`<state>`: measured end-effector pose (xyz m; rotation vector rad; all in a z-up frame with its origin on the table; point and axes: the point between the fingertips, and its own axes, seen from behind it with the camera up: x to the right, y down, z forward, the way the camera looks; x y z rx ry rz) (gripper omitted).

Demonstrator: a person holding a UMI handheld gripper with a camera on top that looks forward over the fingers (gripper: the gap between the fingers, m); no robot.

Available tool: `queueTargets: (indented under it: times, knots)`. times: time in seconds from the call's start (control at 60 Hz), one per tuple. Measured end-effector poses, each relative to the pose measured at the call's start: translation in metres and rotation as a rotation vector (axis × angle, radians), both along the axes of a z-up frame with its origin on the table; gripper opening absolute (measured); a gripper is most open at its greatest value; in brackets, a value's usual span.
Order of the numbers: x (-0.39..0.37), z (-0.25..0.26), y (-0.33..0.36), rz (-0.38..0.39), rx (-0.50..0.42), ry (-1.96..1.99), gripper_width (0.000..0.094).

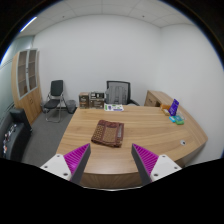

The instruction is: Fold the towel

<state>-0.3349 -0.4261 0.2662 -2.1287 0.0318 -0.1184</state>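
A brown patterned towel (107,132) lies folded flat on the wooden table (150,132), near its middle. My gripper (110,158) hovers above the table's near edge, with the towel just beyond the fingers. The fingers (77,157) are spread wide apart with nothing between them. Their magenta pads face each other over bare wood.
A purple object (173,106) and a teal item (177,119) sit at the table's far right. A black chair (118,92) stands behind the table, another chair (55,97) by the far wall. A wooden shelf (27,85) stands at the left. Boxes (96,99) sit at the back.
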Motion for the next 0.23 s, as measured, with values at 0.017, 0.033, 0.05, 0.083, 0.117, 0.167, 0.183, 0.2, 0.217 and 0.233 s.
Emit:
queueTargets:
  times: [0.017, 0.033, 0.05, 0.083, 0.117, 0.167, 0.183, 0.2, 0.217, 0.233]
  knots:
    - [0.0, 0.001, -0.003, -0.001, 0.0, 0.0, 0.0859]
    - [0.0, 0.002, -0.005, -0.002, 0.002, 0.0, 0.0857]
    - [-0.001, 0.003, -0.007, -0.001, 0.003, 0.001, 0.0859]
    - [-0.002, 0.004, -0.011, 0.0, 0.005, 0.001, 0.0858]
    - [-0.004, 0.005, -0.014, 0.003, 0.006, 0.002, 0.0857]
    - [-0.006, 0.008, -0.017, 0.007, 0.01, -0.004, 0.086]
    - [-0.006, 0.009, -0.017, 0.007, 0.012, -0.005, 0.0858]
    - [-0.007, 0.01, -0.018, 0.006, 0.014, -0.006, 0.0859]
    - [-0.007, 0.011, -0.018, 0.005, 0.016, -0.006, 0.0859]
    - [-0.008, 0.012, -0.018, 0.004, 0.017, -0.006, 0.0858]
